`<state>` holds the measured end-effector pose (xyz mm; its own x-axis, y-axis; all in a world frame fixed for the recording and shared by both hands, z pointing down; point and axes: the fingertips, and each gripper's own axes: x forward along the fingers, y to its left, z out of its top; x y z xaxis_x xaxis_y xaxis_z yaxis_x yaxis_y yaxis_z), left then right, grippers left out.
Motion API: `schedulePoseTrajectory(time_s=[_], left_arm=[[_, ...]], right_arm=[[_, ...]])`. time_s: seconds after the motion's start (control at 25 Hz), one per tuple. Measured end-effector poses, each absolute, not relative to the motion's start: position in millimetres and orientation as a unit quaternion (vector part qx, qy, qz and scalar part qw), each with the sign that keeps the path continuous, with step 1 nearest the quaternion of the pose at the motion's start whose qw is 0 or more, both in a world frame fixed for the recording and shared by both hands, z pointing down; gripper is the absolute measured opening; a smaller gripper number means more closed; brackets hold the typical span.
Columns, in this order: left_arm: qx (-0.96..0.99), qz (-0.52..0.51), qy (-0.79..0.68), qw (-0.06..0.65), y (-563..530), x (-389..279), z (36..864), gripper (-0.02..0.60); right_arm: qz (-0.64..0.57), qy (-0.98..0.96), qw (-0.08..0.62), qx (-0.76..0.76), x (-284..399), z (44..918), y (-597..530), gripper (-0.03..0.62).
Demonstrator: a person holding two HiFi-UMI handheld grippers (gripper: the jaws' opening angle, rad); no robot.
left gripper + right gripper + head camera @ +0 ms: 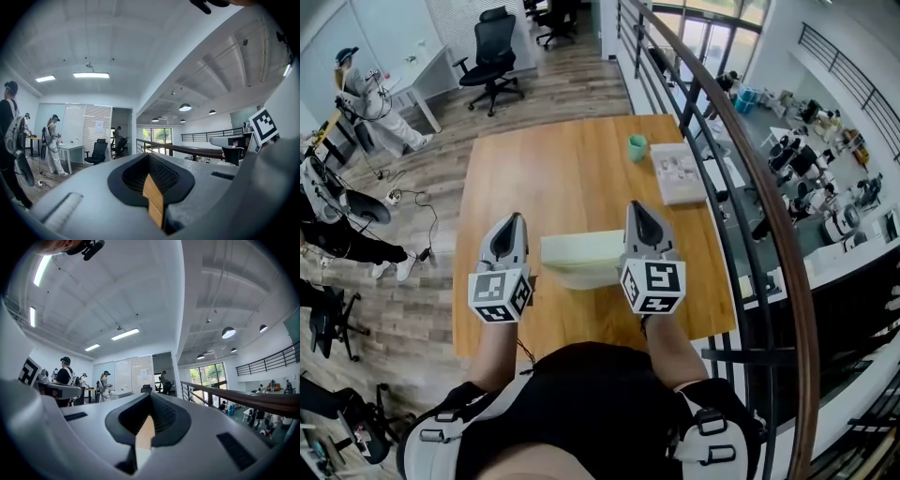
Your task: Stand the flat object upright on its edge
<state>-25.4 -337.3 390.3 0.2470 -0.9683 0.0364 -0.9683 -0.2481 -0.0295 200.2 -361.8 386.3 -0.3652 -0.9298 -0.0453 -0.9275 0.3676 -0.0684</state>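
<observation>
Head view, looking steeply down. The pale flat object lies on the near half of the wooden tabletop, broad face towards the camera and long axis running left to right. Whether it rests fully flat cannot be told. It sits between the two grippers. The left gripper stands just beside its left end, and the right gripper overlaps its right end. In each gripper view, the left gripper and right gripper have jaws drawn together to a thin slit, clamping nothing. A teal cup and a white box stand at the far right.
</observation>
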Motion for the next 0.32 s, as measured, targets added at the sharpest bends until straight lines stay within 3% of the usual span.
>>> schedulePoseTrajectory(time_s=[0.32], left_arm=[[-0.794,-0.017,0.607,-0.004,-327.9,-21.4,387.9,0.005]], right_arm=[[-0.012,0.826,0.034,-0.563,204.9,386.8,-353.9,0.005]])
